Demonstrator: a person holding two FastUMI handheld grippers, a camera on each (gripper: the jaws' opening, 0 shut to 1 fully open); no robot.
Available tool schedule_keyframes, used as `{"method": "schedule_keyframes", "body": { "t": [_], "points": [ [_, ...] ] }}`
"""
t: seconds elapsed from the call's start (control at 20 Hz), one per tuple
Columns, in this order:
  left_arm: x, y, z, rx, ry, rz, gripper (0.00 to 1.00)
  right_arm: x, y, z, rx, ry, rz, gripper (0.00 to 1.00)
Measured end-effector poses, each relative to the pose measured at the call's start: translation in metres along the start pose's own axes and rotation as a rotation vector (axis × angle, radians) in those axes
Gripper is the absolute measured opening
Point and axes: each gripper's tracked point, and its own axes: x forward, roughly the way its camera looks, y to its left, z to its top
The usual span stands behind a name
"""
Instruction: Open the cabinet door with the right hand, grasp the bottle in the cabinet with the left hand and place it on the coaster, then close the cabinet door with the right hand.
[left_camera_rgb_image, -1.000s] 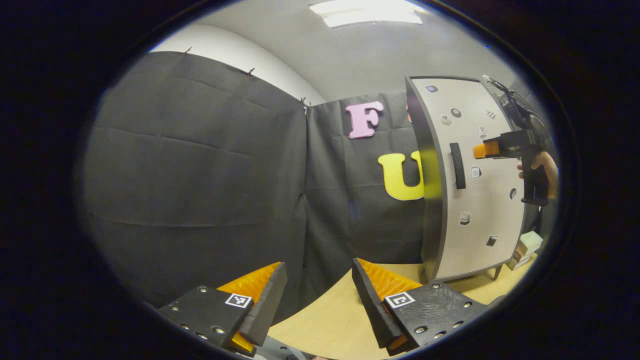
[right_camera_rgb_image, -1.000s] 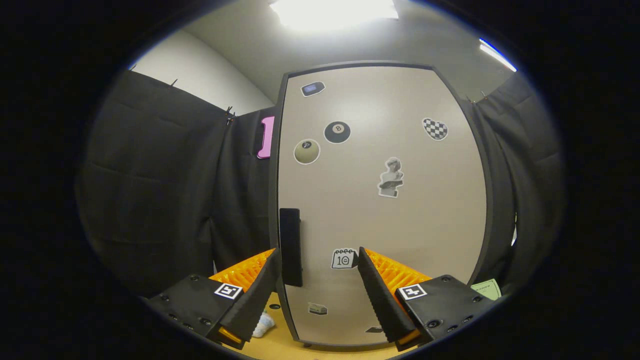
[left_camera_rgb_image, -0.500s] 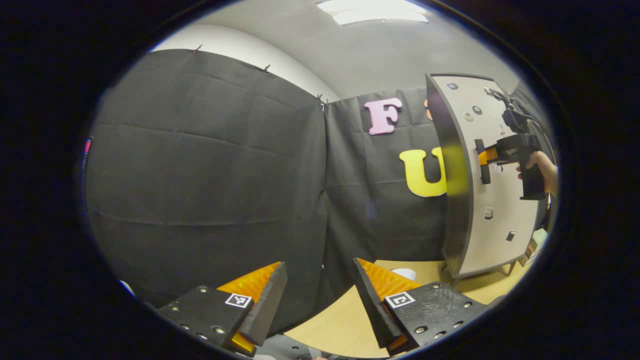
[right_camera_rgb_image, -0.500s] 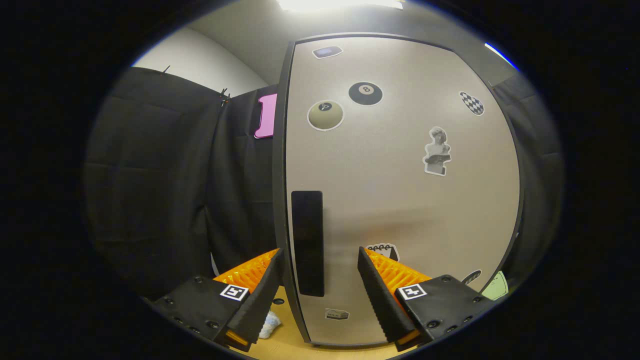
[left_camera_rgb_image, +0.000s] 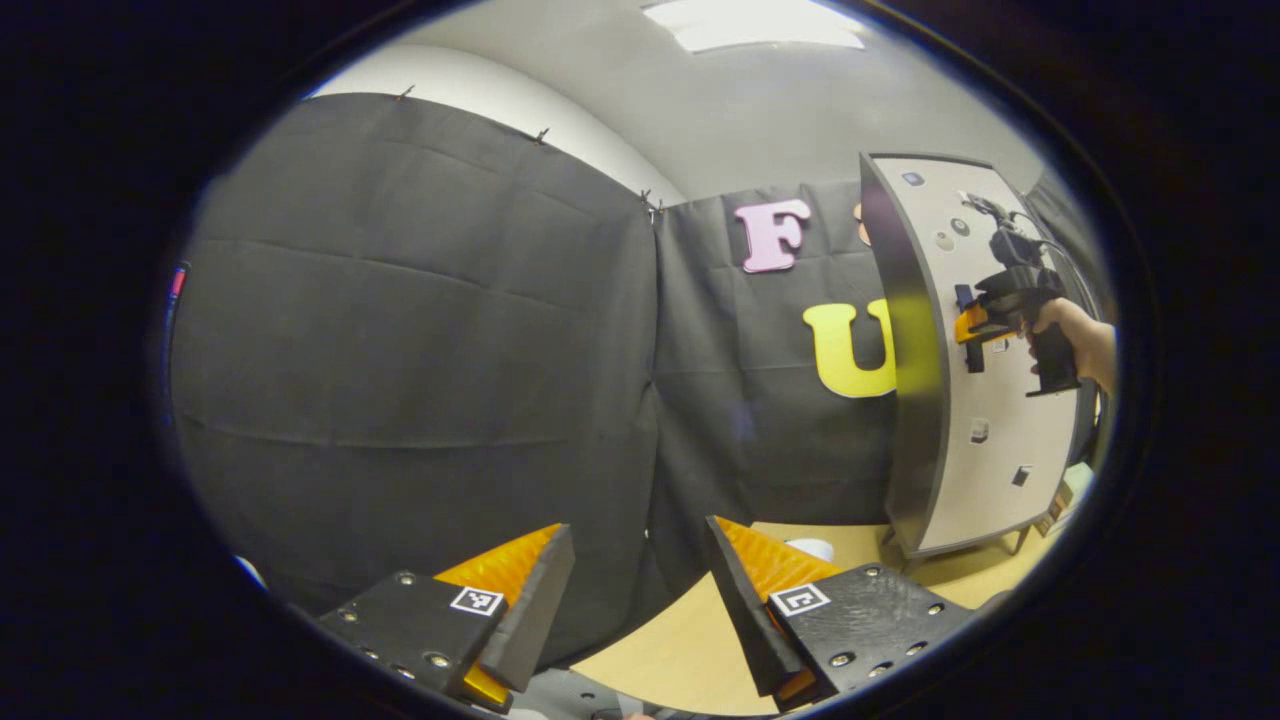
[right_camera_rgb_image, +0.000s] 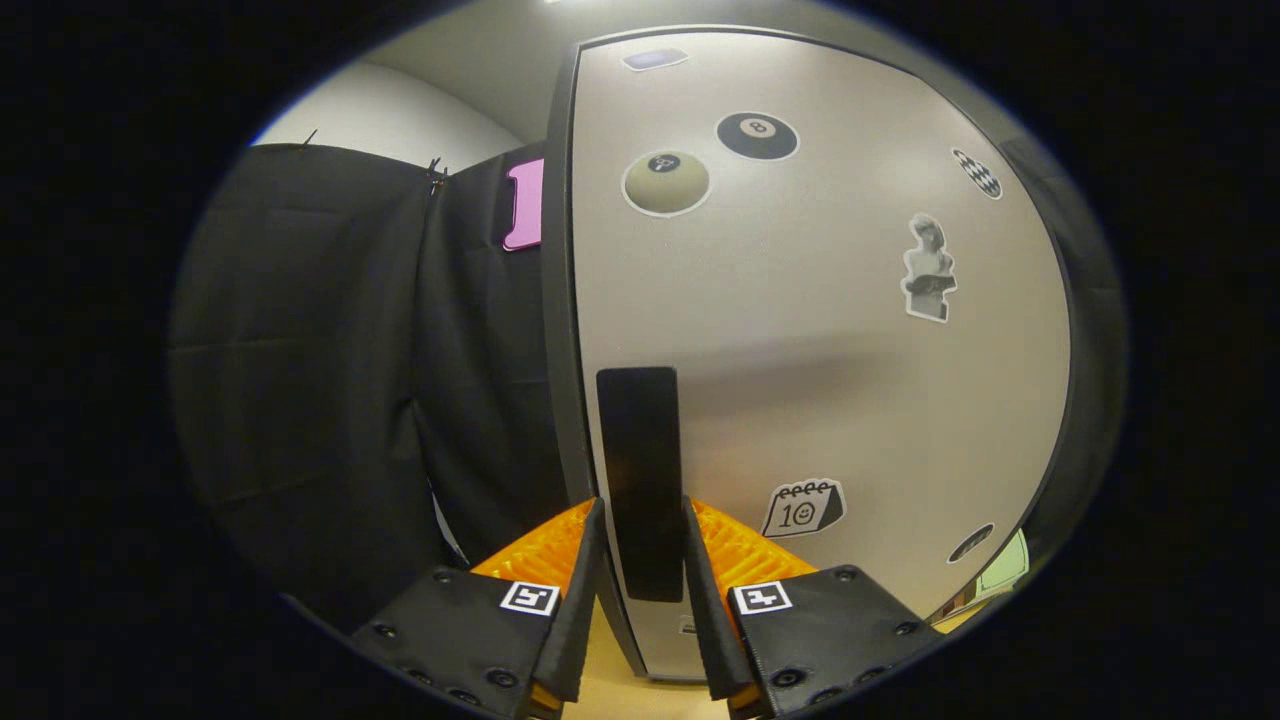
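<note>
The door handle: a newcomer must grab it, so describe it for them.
Find the tall beige cabinet door dotted with stickers. Near its left edge, at mid-height, is a black upright bar handle, between the right gripper's fingers; unlike the flat stickers, it is plain and stands proud.

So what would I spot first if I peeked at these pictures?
Probably the big pale cabinet door, dotted with stickers like a black eight ball near its top. Next, the right gripper, whose fingers sit on either side of the door's dark handle. Off to the side, the left gripper hangs open above the wooden table.
</note>
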Motion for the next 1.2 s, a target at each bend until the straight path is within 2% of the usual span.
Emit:
{"method": "schedule_keyframes", "body": {
  "t": [0.1, 0.15, 0.2, 0.25, 0.3, 0.55, 0.75, 0.95, 1.2],
  "points": [
    [-0.002, 0.0, -0.004, -0.002, 0.006, -0.005, 0.79, 0.005, 0.001, 0.0, -0.007, 0.008, 0.004, 0.31],
    [-0.001, 0.0, -0.003, -0.002, 0.008, -0.009, 0.79, 0.005, 0.001, 0.0, -0.004, 0.01, 0.005, 0.34],
    [0.0, 0.0, -0.001, -0.002, 0.006, -0.014, 0.8, 0.004, 0.0, -0.001, -0.017, 0.019, 0.009, 0.25],
    [-0.001, 0.0, -0.001, -0.001, 0.002, -0.018, 0.8, 0.001, 0.001, 0.0, -0.017, 0.013, 0.021, 0.24],
    [-0.001, -0.001, 0.001, 0.0, 0.0, -0.023, 0.8, 0.002, 0.001, -0.001, -0.029, 0.017, 0.04, 0.16],
    [-0.001, -0.008, 0.008, 0.013, -0.004, -0.06, 0.8, -0.009, -0.001, -0.004, -0.001, 0.038, 0.143, 0.14],
    [0.005, -0.03, 0.017, 0.02, -0.023, -0.103, 0.8, -0.015, -0.006, -0.005, 0.002, 0.046, 0.209, 0.16],
    [0.006, -0.037, 0.016, 0.029, -0.028, -0.148, 0.8, -0.012, -0.008, -0.002, 0.009, 0.054, 0.238, 0.16],
    [0.019, -0.068, 0.018, 0.027, -0.027, -0.206, 0.8, -0.01, -0.008, -0.001, -0.003, 0.065, 0.255, 0.16]
  ]
}}
